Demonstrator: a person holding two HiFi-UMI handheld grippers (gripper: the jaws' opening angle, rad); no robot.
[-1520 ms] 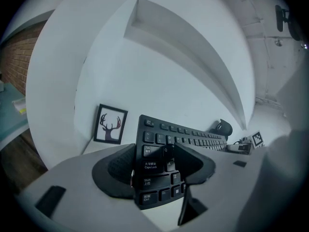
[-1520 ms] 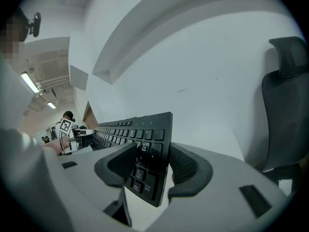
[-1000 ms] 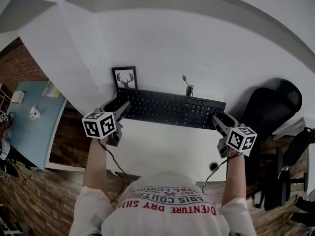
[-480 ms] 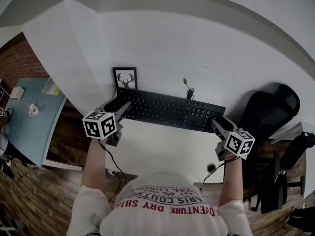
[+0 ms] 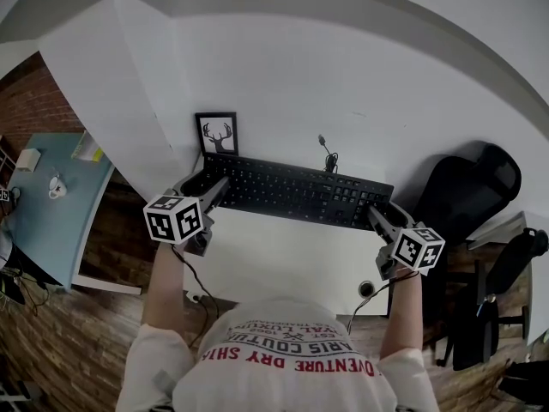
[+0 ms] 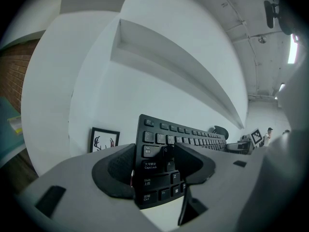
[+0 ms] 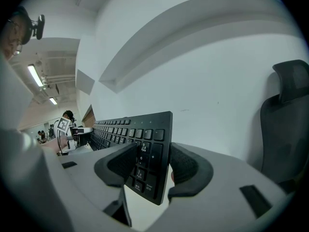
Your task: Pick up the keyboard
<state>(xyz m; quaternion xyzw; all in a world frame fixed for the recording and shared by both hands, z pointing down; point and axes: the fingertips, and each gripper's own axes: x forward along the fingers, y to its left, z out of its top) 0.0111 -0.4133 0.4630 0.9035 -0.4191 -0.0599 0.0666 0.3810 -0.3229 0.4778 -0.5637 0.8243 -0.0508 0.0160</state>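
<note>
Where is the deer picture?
In the head view, the deer picture stands by the wall on the left, just behind the left end of the keyboard, near the left gripper.

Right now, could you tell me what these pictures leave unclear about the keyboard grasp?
- Whether the keyboard is clear of the desk: head view looks down, keyboard hides its underside.
- Where the cable ends: too small, head view.
- Keys under the left tool and right tool pads: covered in both gripper views.
</note>
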